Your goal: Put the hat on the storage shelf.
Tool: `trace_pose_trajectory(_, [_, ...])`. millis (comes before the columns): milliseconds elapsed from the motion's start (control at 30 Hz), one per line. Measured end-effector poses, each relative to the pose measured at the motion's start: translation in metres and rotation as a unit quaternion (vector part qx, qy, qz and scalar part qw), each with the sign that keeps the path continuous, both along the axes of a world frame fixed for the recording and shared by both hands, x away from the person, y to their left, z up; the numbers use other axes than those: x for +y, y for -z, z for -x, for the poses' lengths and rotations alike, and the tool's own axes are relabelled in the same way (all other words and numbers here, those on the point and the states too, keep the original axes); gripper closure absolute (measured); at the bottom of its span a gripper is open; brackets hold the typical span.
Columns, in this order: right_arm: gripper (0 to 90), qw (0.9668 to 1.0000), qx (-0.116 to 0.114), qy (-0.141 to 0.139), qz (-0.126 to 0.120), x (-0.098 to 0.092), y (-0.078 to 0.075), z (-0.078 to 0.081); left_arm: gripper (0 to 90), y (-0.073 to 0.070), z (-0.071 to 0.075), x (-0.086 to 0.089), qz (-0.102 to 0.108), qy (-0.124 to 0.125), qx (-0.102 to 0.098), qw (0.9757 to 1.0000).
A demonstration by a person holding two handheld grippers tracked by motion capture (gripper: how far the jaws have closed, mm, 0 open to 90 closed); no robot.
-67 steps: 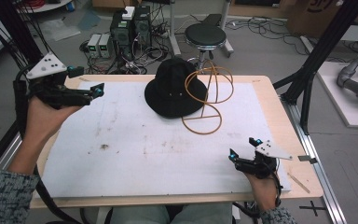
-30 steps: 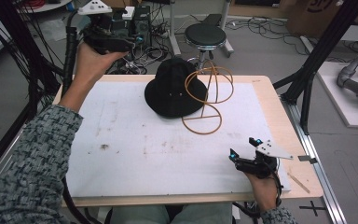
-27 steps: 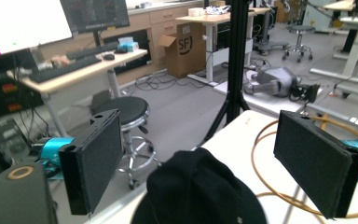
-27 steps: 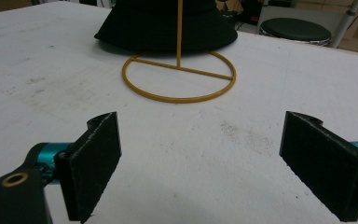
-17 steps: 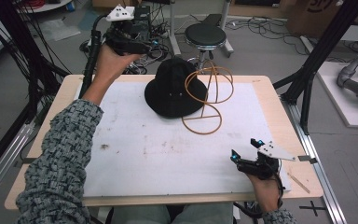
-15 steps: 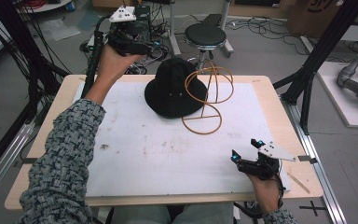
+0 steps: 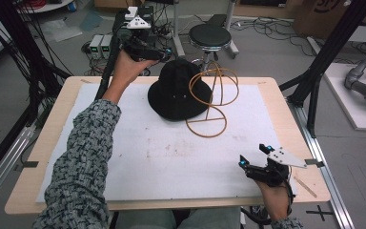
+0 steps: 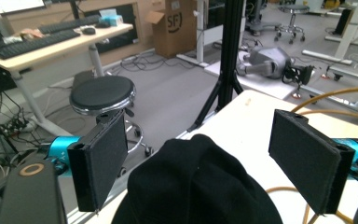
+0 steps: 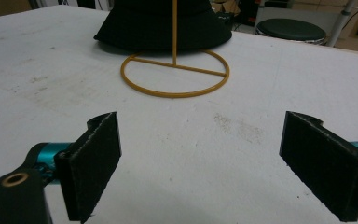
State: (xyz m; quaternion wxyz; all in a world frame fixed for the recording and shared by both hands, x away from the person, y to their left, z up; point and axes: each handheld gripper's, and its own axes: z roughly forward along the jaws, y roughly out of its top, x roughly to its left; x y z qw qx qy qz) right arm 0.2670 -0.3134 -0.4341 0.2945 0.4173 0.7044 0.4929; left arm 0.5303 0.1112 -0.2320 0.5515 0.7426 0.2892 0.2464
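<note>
**Black hat beside a wire stand, both grippers open**

A black brimmed hat [image 7: 178, 90] sits on the white mat [image 7: 124, 157] toward the far edge of the worktop [image 7: 47, 124], roughly midway along it. Just beside it, on the side nearer the right edge, stands a yellow wire stand [image 7: 212, 102]: a ring base lies flat on the mat with a bar across it, and an upright post carries rounded hoops that overlap the hat's brim in the high view. In the right gripper view the ring base lies just in front of the hat's brim.

The left gripper [image 7: 164, 51] is held up at the far edge of the worktop, just above and behind the hat's crown. Its jaws stand wide apart and hold nothing; in the left gripper view the crown shows low between them. A patterned sleeve [image 7: 83, 157] reaches across the mat to it.

The right gripper [image 7: 252, 160] rests near the near right corner of the worktop, well apart from the hat, its jaws also spread wide and empty, pointing toward the stand.

Beyond the far edge a round black stool [image 7: 209, 36] stands on the floor.
</note>
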Motion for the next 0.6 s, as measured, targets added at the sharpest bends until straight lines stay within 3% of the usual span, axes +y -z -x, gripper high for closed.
trace_pose_trajectory(400, [12.3,0.9999,-0.001,0.012,-0.001,-0.008,0.000,0.009,20.3,0.025,-0.016,-0.018,-0.029,0.014,0.024,0.9992])
trace_pose_trajectory(600, [12.3,0.9998,0.000,0.019,-0.003,-0.012,0.000,0.015,20.9,0.041,-0.029,-0.020,-0.044,0.001,0.044,0.9981])
